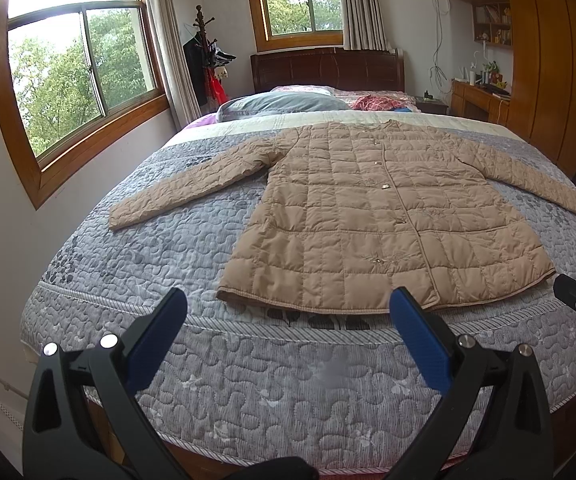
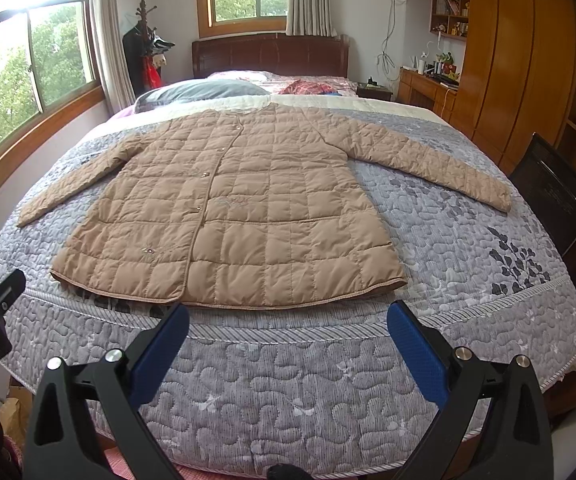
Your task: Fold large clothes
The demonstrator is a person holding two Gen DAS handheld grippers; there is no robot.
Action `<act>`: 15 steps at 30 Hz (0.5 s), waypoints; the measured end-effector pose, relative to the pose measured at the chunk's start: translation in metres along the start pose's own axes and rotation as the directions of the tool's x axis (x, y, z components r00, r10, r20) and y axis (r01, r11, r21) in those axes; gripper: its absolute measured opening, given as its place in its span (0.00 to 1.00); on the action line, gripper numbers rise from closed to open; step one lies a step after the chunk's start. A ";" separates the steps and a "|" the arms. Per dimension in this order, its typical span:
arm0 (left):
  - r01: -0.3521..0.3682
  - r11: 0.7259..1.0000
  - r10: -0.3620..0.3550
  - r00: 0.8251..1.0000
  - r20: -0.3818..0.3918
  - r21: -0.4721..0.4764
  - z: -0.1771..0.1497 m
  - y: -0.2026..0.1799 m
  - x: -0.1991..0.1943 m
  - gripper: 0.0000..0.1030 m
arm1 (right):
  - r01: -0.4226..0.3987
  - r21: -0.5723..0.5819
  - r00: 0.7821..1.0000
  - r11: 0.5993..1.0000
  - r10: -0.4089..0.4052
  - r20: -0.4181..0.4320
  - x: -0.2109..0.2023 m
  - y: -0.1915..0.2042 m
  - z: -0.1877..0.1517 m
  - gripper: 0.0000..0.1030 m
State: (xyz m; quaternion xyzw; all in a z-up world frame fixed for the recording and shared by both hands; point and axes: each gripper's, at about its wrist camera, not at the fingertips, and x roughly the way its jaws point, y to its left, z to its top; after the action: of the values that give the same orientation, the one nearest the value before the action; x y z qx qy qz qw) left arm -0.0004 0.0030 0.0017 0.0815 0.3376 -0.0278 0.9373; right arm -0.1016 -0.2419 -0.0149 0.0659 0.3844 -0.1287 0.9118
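A tan quilted coat (image 1: 368, 208) (image 2: 231, 208) lies flat and buttoned on the bed, both sleeves spread out to the sides, hem toward me. My left gripper (image 1: 288, 300) hovers open just short of the hem, its blue-padded fingers (image 1: 159, 332) wide apart with nothing between them. My right gripper (image 2: 288, 314) is open too, in front of the hem's right half, holding nothing. The right gripper's black body shows at the right edge of the left wrist view, and the left gripper's body at the left edge of the right wrist view.
The bed's grey patterned quilt (image 1: 279, 384) (image 2: 288, 392) drops off at the near edge. Pillows (image 1: 279, 102) and loose clothes lie by the dark headboard (image 1: 328, 68). A coat rack (image 1: 203, 56) stands at left, a black chair (image 2: 556, 192) and wooden wardrobe (image 2: 528, 60) at right.
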 end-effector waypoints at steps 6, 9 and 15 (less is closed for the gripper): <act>0.001 1.000 -0.001 1.000 -0.001 0.001 0.001 -0.003 -0.001 0.97 | -0.001 -0.001 1.000 1.000 0.001 -0.002 -0.001 0.003 0.001 0.96; 0.001 1.000 -0.001 1.000 0.000 0.001 0.001 -0.003 -0.001 0.97 | 0.000 0.000 1.000 1.000 0.000 -0.001 -0.001 0.002 0.000 0.96; 0.001 1.000 -0.001 1.000 0.000 0.002 0.001 -0.003 -0.001 0.97 | -0.002 0.000 1.000 1.000 0.002 -0.003 0.001 0.003 0.001 0.96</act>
State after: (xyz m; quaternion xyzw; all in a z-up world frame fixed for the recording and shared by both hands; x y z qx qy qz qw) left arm -0.0014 0.0000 0.0028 0.0821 0.3375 -0.0286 0.9373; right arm -0.0992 -0.2395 -0.0145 0.0665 0.3856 -0.1276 0.9114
